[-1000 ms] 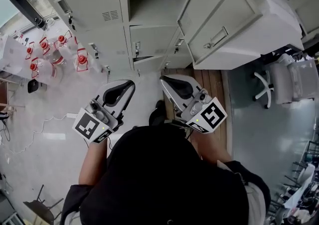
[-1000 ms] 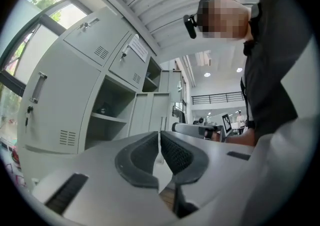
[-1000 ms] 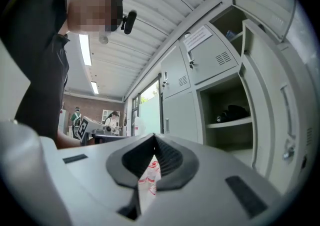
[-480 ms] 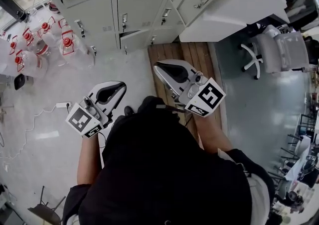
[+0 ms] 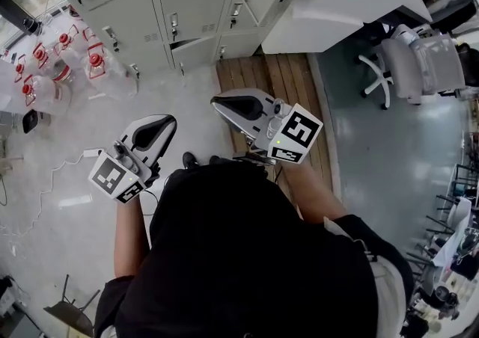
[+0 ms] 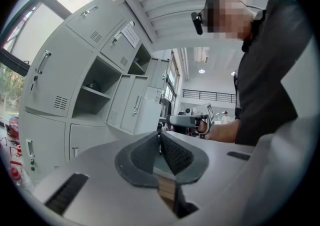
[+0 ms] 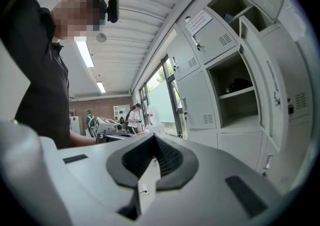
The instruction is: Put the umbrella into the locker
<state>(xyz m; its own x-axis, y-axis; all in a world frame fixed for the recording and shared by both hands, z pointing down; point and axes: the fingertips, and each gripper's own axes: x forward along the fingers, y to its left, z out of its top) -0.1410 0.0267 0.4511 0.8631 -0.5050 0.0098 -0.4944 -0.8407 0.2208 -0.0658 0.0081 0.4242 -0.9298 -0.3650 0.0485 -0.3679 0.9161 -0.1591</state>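
No umbrella is clearly in sight. A dark object (image 7: 240, 85) lies on the shelf of an open locker compartment in the right gripper view; I cannot tell what it is. The grey lockers (image 5: 187, 7) stand at the top of the head view, with one big door (image 5: 337, 0) swung open. My left gripper (image 5: 166, 121) is held level in front of the person, shut and empty, its pads meeting (image 6: 160, 142). My right gripper (image 5: 217, 101) is beside it, also shut with nothing in it (image 7: 154, 145). Both are well short of the lockers.
Clear water jugs with red caps (image 5: 52, 67) stand on the floor at the left of the lockers. A white office chair (image 5: 419, 60) is at the right. A wooden floor strip (image 5: 262, 82) runs under the right gripper. A cable with a power strip (image 5: 93, 154) lies at the left.
The lockers have slid up and away in the head view as the person backed off. Both grippers have sunk a little and drawn back with the person, still shut.
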